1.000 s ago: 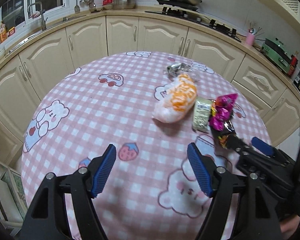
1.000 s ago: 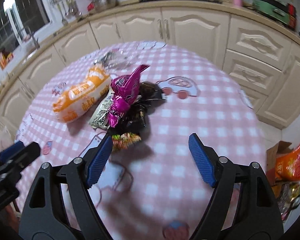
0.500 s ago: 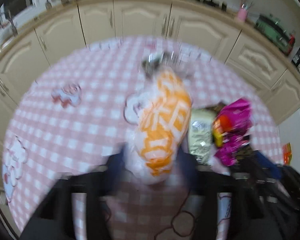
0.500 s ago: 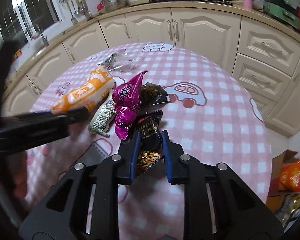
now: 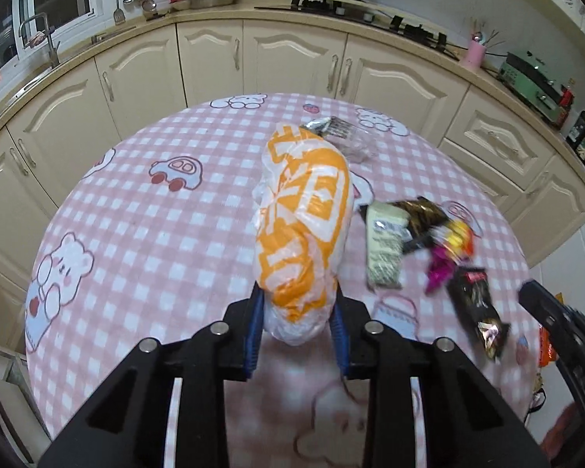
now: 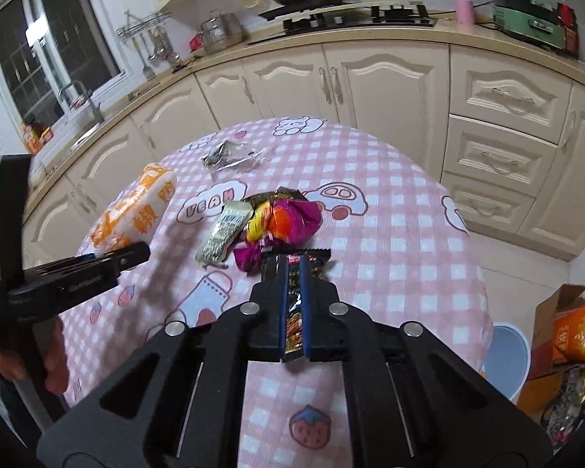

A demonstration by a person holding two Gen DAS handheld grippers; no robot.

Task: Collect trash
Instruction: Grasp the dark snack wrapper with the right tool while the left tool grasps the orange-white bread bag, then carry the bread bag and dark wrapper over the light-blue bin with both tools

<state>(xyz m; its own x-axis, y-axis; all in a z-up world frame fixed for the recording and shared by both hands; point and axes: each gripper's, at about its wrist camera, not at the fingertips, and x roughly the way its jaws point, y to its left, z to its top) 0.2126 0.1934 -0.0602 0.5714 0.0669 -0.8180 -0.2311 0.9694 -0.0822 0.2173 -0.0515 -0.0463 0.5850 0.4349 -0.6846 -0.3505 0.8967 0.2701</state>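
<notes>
Pickup step: your left gripper (image 5: 296,327) is clamped on the near end of the orange-white bag (image 5: 304,226), mid table (image 5: 136,214). Your right gripper (image 6: 294,308) is pinched tight on the dark wrapper (image 6: 294,273) near the right edge. Next, I'd judge: carry both to a bin; green packet (image 6: 224,234) and pink wrapper (image 6: 288,218) remain.

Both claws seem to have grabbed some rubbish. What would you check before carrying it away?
1. Left gripper shut on the orange-and-white bag: ok.
2. Bag held only by its near end, may sag: cannot tell.
3. Right gripper shut on the dark wrapper: ok.
4. Wrapper clear of the magenta wrapper: cannot tell, they look close.
5. Bin in reach: a pale round bin stands beside the table: ok.
6. Table cleared: not ok, the green packet remains.
</notes>
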